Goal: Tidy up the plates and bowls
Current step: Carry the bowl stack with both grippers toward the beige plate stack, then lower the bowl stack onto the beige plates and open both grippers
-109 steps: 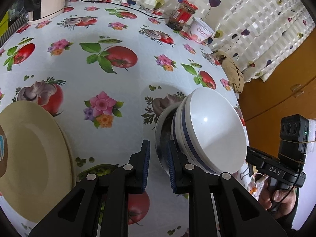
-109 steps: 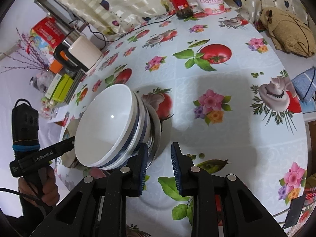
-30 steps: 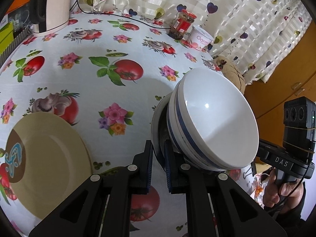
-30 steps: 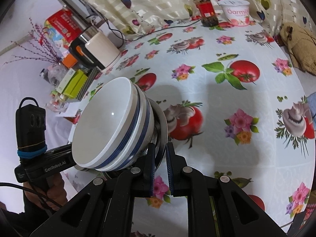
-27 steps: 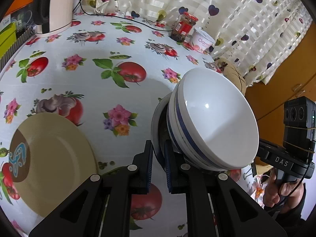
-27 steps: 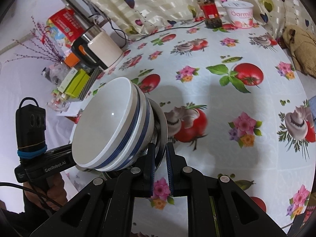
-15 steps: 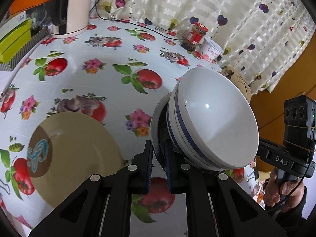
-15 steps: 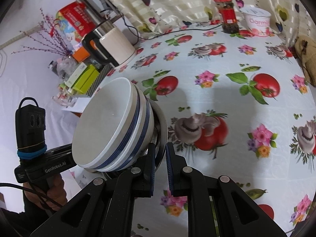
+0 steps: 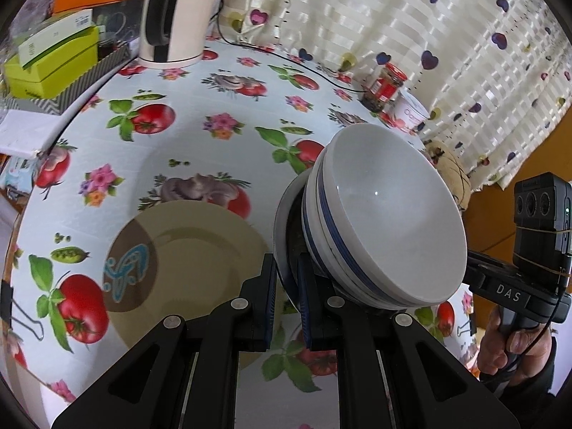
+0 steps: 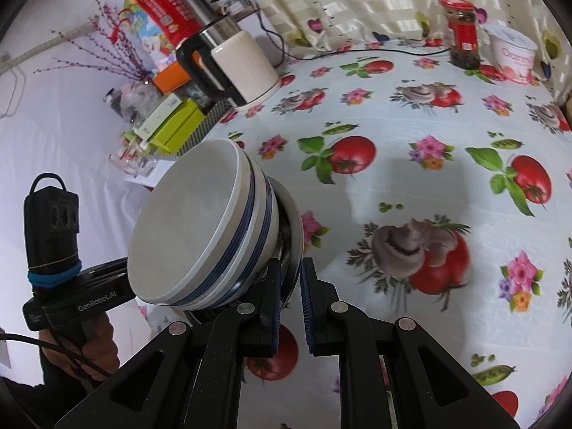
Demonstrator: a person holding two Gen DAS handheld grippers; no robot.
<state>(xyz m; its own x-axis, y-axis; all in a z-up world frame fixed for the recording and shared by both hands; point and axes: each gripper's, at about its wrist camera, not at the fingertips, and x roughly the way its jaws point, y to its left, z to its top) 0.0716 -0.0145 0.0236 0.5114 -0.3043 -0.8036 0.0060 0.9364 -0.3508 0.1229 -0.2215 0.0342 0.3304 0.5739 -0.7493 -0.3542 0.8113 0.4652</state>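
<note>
Left wrist view: my left gripper [image 9: 286, 298] and right gripper [image 10: 289, 300] both pinch the grey plate [image 9: 282, 236] rim, stacked bowls [image 9: 389, 221] on it, held above the beige plate [image 9: 193, 261] on the tablecloth [image 9: 200, 150].

You're lifting the stack now: the metal dish [image 9: 282, 228] with the blue-striped bowls [image 9: 386, 228] is coming up off the tablecloth [image 9: 214, 143], where it was sitting a few seconds ago. Your left gripper [image 9: 286, 296] and right gripper [image 10: 289, 296] are pinching its rim from opposite sides, having closed in from a wider gap. You're carrying it leftward, and the tan plate [image 9: 186, 261] is sliding in toward the middle of the left view, just beside the stack. The kettle [image 10: 236, 68] is looming larger as well.
</note>
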